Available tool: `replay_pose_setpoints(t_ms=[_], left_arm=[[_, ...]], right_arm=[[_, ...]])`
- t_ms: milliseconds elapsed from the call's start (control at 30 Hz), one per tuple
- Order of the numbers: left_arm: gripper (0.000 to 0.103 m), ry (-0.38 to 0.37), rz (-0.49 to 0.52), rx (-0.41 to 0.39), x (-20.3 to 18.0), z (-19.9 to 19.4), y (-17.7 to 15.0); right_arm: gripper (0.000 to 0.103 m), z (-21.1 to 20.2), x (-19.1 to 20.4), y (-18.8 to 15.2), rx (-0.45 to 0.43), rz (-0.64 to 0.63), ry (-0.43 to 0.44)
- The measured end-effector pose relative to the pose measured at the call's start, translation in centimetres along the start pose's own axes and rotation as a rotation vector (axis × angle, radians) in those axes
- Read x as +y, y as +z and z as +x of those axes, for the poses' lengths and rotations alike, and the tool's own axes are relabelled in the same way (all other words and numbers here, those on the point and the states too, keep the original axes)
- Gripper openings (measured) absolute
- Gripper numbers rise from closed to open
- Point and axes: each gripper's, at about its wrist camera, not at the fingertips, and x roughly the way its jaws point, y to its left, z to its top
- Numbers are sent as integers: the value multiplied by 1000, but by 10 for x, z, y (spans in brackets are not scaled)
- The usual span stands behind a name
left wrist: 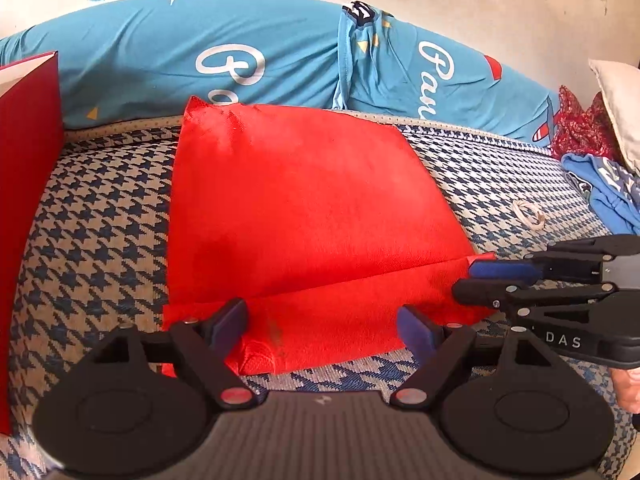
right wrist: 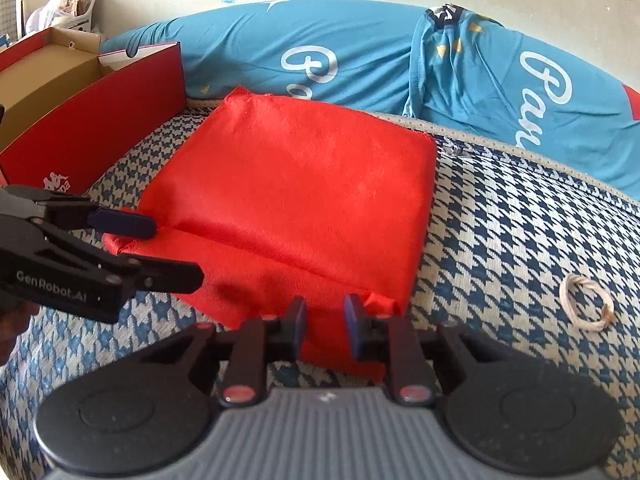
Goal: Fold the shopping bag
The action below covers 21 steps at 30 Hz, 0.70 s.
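The red shopping bag (right wrist: pixel 288 196) lies already part-folded, its 6 o'clock edge nipped by the right gripper (right wrist: pixel 325 322), while the left gripper (left wrist: pixel 320 322) stands apart, so more folds remain.

bag (right wrist: pixel 288 184): red cloth, rough, matt
mat (right wrist: pixel 500 220): woven cloth, bumpy
box (right wrist: pixel 120 120): smooth card
grippers (left wrist: pixel 320 320): matt black plastic

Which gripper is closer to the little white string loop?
Right. The right gripper sits at the red bag's corner beside the string loop; the left gripper is at the bag's far side.
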Motion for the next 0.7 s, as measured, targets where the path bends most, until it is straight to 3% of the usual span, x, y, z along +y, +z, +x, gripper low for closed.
replay_pose_setpoints(t_ms=[133,267,500,600,667,700], left_arm=[[83,43,62,-8,-10,4,-4],[88,28,71,6,-10,7,-2],[89,5,83,28,-8,8,1],[89,-19,77,41,-4,8,3],[89,-35,68,45,-2,7,4],[89,-41,65,47,0,7,5]], right_arm=[[18,0,5,1,1,-37,-16],[21,-6,12,2,-18,-120,-31],[26,-13,11,4,-44,-169,20],[30,-14,7,4,-47,-157,53],[43,-15,6,4,-48,-156,92],[45,-16,6,3,-48,-164,107]])
